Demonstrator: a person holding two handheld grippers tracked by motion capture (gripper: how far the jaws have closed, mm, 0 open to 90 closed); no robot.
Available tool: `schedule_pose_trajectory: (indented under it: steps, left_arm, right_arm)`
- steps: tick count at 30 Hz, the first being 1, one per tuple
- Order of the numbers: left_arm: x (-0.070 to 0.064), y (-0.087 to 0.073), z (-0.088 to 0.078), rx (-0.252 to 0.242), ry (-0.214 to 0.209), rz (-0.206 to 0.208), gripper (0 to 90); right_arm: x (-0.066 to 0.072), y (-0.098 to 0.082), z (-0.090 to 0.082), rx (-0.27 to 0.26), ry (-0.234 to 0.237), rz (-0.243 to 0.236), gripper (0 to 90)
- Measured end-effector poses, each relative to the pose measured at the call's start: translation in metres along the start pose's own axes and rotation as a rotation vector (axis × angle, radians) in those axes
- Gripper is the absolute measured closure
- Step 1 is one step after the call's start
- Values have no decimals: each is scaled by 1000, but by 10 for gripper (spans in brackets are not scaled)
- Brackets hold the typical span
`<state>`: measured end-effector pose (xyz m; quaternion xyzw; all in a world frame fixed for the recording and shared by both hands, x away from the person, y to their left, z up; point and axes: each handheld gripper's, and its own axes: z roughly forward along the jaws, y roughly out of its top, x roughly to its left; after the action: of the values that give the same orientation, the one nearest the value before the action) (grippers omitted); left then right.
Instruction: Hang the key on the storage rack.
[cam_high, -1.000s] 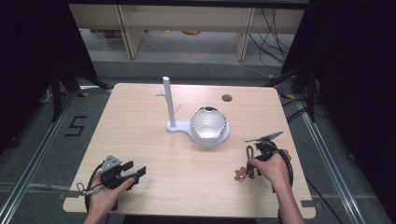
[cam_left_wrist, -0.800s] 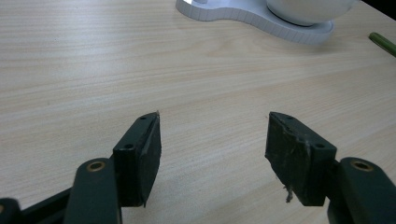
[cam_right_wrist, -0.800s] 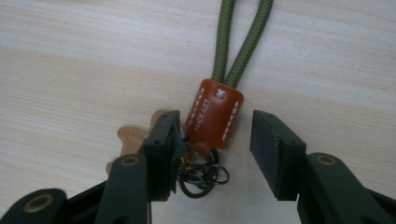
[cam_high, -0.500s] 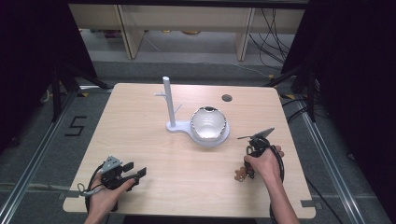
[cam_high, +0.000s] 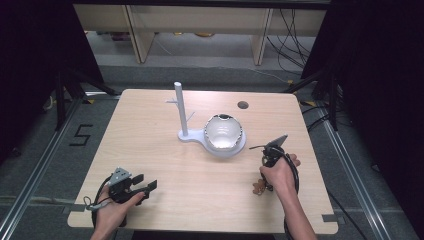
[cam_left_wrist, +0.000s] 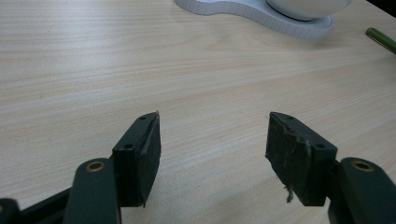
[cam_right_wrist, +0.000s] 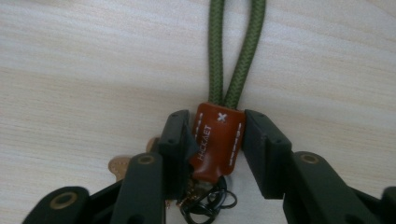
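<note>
Table (cam_high: 165, 150) of pale wood carries a white stand with an upright post (cam_high: 181, 112) and a white bowl (cam_high: 223, 132) at its centre, with the left gripper (cam_high: 145, 186) resting at the near left, jaws wide apart and empty. Right gripper (cam_right_wrist: 218, 140) at the near right has just been closing and now clamps the brown leather tab (cam_right_wrist: 215, 142) of a keychain lying flat on the table; this reads as the grasp step. The next move likely calls for a steady lift so the green cord loop (cam_right_wrist: 233, 51), running away from the tab, hangs free above the small metal rings (cam_right_wrist: 208, 205).
</note>
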<state>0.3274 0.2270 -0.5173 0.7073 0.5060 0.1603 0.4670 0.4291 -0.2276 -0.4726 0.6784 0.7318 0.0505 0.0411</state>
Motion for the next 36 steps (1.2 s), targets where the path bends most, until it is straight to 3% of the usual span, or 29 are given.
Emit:
schedule_pose_trajectory:
  steps: [5, 12, 17, 21, 25, 28, 32, 33, 34, 36]
  left_arm:
    - [0, -1, 1, 1, -9, -6, 351]
    - [0, -2, 1, 7, 0, -2, 351]
    - [0, -2, 1, 4, 3, 0, 351]
    - [0, -3, 2, -2, -6, 5, 351]
    - [1, -2, 2, -2, -10, 22, 351]
    - [0, -3, 2, -3, -4, 11, 350]
    - [0, -3, 2, 1, 5, 9, 350]
    - [0, -3, 3, -6, -7, 4, 350]
    - [0, -3, 3, -11, -8, 7, 350]
    - [-1, -3, 4, -12, -8, -2, 350]
  right_arm:
    - [-1, -2, 0, -4, -12, -31, 674]
    - [-2, -5, -2, -16, 17, -42, 684]
    - [-6, -10, -6, -69, 23, -45, 685]
    - [-8, -17, -13, -121, 64, -65, 686]
    - [-10, -21, -17, -168, 82, -67, 686]
    - [-10, -26, -21, -213, 94, -55, 685]
    - [-12, -33, -23, -263, 118, -71, 685]
    - [-13, -35, -24, -273, 128, -80, 685]
    - [-16, -37, -21, -316, 143, -125, 685]
    - [-16, -41, -22, -343, 152, -125, 685]
